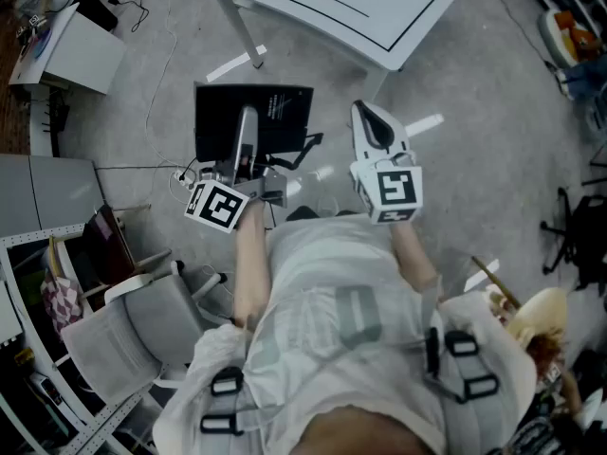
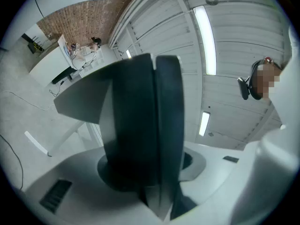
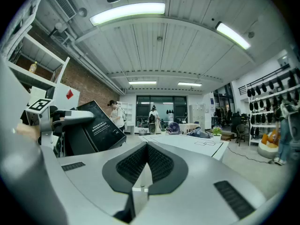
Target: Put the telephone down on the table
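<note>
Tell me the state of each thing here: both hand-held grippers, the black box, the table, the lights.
Left hand-held gripper: shut on the black box.
Right hand-held gripper: jaws together, empty.
Black box: held in the air, not set down.
White table: standing upright, box not on it.
Ceiling lights: on.

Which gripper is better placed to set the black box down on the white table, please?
Left. The left gripper grips the black box, and the table stands just ahead of it. The right gripper is shut and empty beside it.
</note>
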